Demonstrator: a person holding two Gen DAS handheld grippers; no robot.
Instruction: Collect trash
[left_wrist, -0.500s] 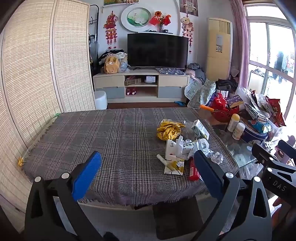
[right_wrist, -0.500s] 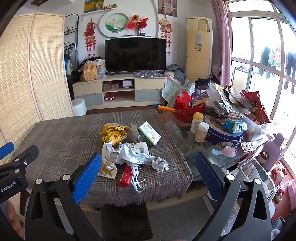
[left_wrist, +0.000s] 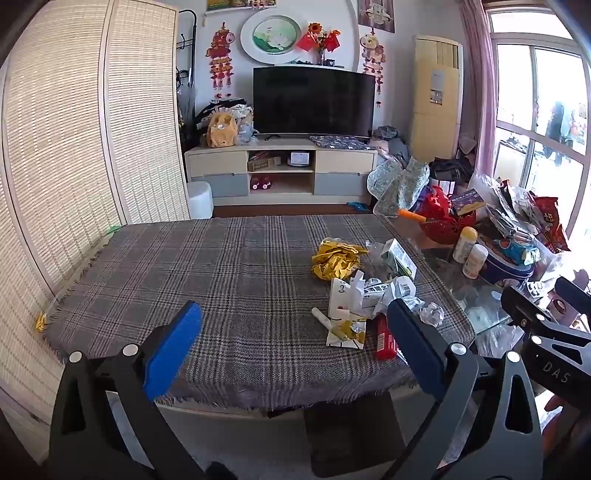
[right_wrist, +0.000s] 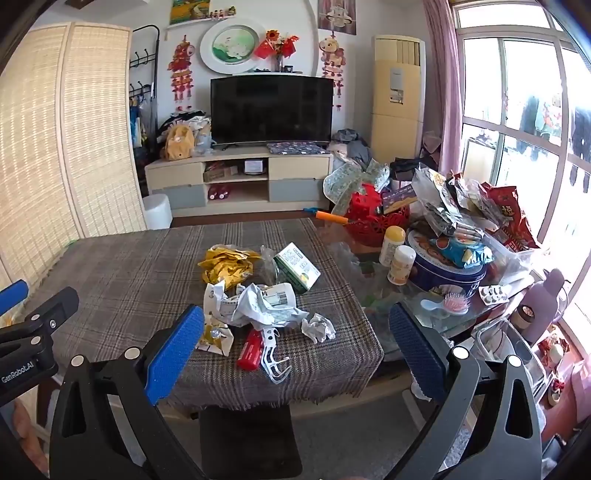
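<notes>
Sitting far back on a long cabinet (right_wrist: 236, 173): a big black TV (right_wrist: 271, 109). Standing beside it: a tall yellow air cooler (right_wrist: 397, 96).

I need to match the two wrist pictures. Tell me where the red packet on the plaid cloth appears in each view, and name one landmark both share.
Left wrist view: the red packet lies right of centre near the cloth's front edge, just left of the right finger.
Right wrist view: it lies left of centre, between the fingers, beside a white plastic hanger.
Shared landmark: the crumpled gold foil farther back on the cloth.
</notes>
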